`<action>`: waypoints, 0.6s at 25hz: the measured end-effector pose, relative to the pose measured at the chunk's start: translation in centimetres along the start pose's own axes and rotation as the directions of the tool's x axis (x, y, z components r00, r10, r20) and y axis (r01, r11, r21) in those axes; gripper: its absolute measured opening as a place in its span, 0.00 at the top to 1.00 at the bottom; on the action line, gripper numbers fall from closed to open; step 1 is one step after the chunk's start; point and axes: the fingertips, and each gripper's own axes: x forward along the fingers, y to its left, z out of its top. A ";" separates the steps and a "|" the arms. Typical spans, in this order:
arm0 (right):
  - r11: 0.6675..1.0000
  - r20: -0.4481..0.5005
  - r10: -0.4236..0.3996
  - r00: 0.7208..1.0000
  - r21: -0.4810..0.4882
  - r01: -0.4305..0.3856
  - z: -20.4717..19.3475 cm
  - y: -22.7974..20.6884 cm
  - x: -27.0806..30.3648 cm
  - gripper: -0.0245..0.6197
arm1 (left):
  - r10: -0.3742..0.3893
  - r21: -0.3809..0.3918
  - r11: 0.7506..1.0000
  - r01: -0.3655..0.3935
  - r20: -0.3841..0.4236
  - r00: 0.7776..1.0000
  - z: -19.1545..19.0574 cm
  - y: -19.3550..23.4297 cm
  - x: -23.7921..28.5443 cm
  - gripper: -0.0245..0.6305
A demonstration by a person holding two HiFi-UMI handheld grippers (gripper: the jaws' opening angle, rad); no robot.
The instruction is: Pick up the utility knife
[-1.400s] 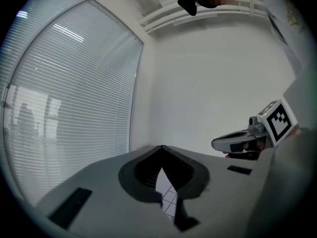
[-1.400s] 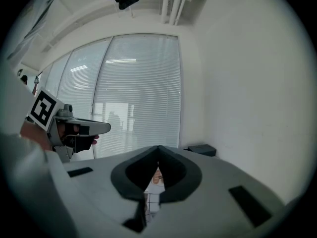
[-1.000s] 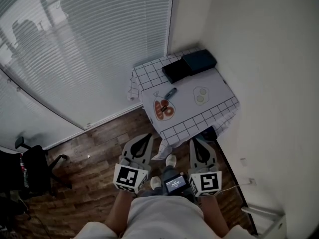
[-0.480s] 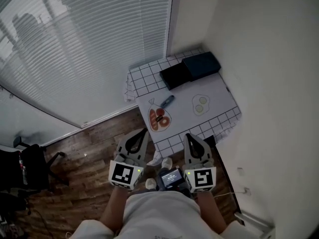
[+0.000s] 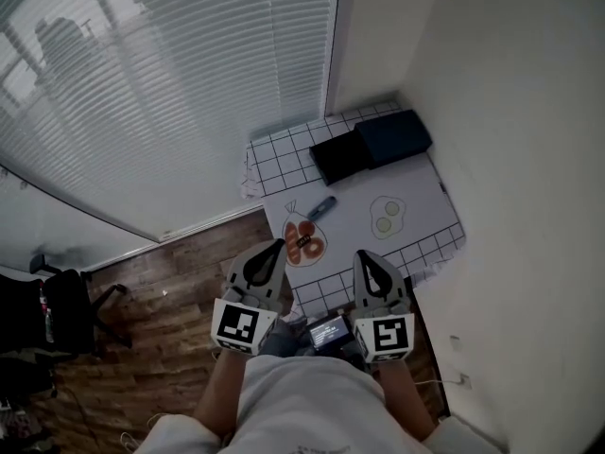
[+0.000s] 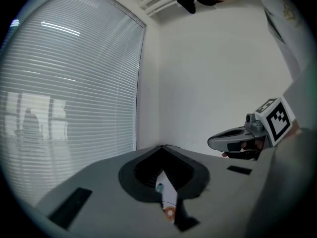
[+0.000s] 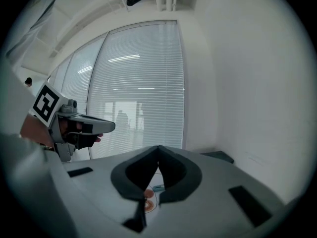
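The utility knife (image 5: 322, 205), blue-grey and slim, lies on the white mat of a small table (image 5: 284, 149) covered with a checked cloth. Both grippers are held level, short of the table's near edge and apart from the knife. My left gripper (image 5: 275, 247) is shut and holds nothing; its jaws meet at a point (image 6: 161, 148). My right gripper (image 5: 363, 256) is shut and holds nothing (image 7: 158, 148). Between each pair of jaws a sliver of the table shows, with the knife (image 6: 159, 187) (image 7: 160, 188) small and far ahead.
A red and orange food print (image 5: 304, 241) lies on the mat just before the knife, and a fried-egg print (image 5: 386, 218) to its right. A black box (image 5: 340, 156) and a dark blue box (image 5: 392, 135) stand at the table's far side. White walls close the corner; blinds and wooden floor lie left.
Both grippers have moved forward together toward the table, which now lies just ahead of their tips. Both stay shut.
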 end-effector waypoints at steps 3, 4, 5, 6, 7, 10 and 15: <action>1.000 -0.007 -0.002 1.000 -0.001 0.002 0.1 -0.4 1.2 0.95 | -0.007 -0.002 1.000 0.007 -0.002 1.000 0.0 0.7 1.1 0.95; 1.000 -0.010 -0.005 1.000 -0.002 0.005 0.2 -0.5 1.7 0.95 | -0.011 -0.006 1.000 0.011 -0.004 1.000 0.1 1.0 1.5 0.95; 1.000 -0.014 -0.009 1.000 -0.003 0.009 0.2 -0.6 2.1 0.95 | -0.015 -0.009 1.000 0.015 -0.006 1.000 0.1 1.4 1.9 0.95; 1.000 -0.016 -0.016 1.000 -0.004 0.015 0.3 -0.9 2.6 0.95 | -0.020 -0.011 1.000 0.020 -0.006 1.000 0.0 1.7 2.3 0.95; 1.000 -0.017 -0.021 1.000 -0.005 0.021 0.4 -1.1 3.2 0.95 | -0.026 -0.012 1.000 0.026 -0.006 1.000 0.0 2.0 2.8 0.95; 0.999 -0.022 -0.034 0.999 -0.004 0.034 0.3 -1.5 4.7 0.95 | -0.045 -0.020 0.999 0.045 -0.017 0.999 -0.3 2.7 3.9 0.95; 0.999 -0.060 -0.051 0.997 0.000 0.051 -0.7 -2.1 6.6 0.95 | -0.078 -0.035 0.996 0.076 -0.050 0.996 -1.6 4.0 5.6 0.95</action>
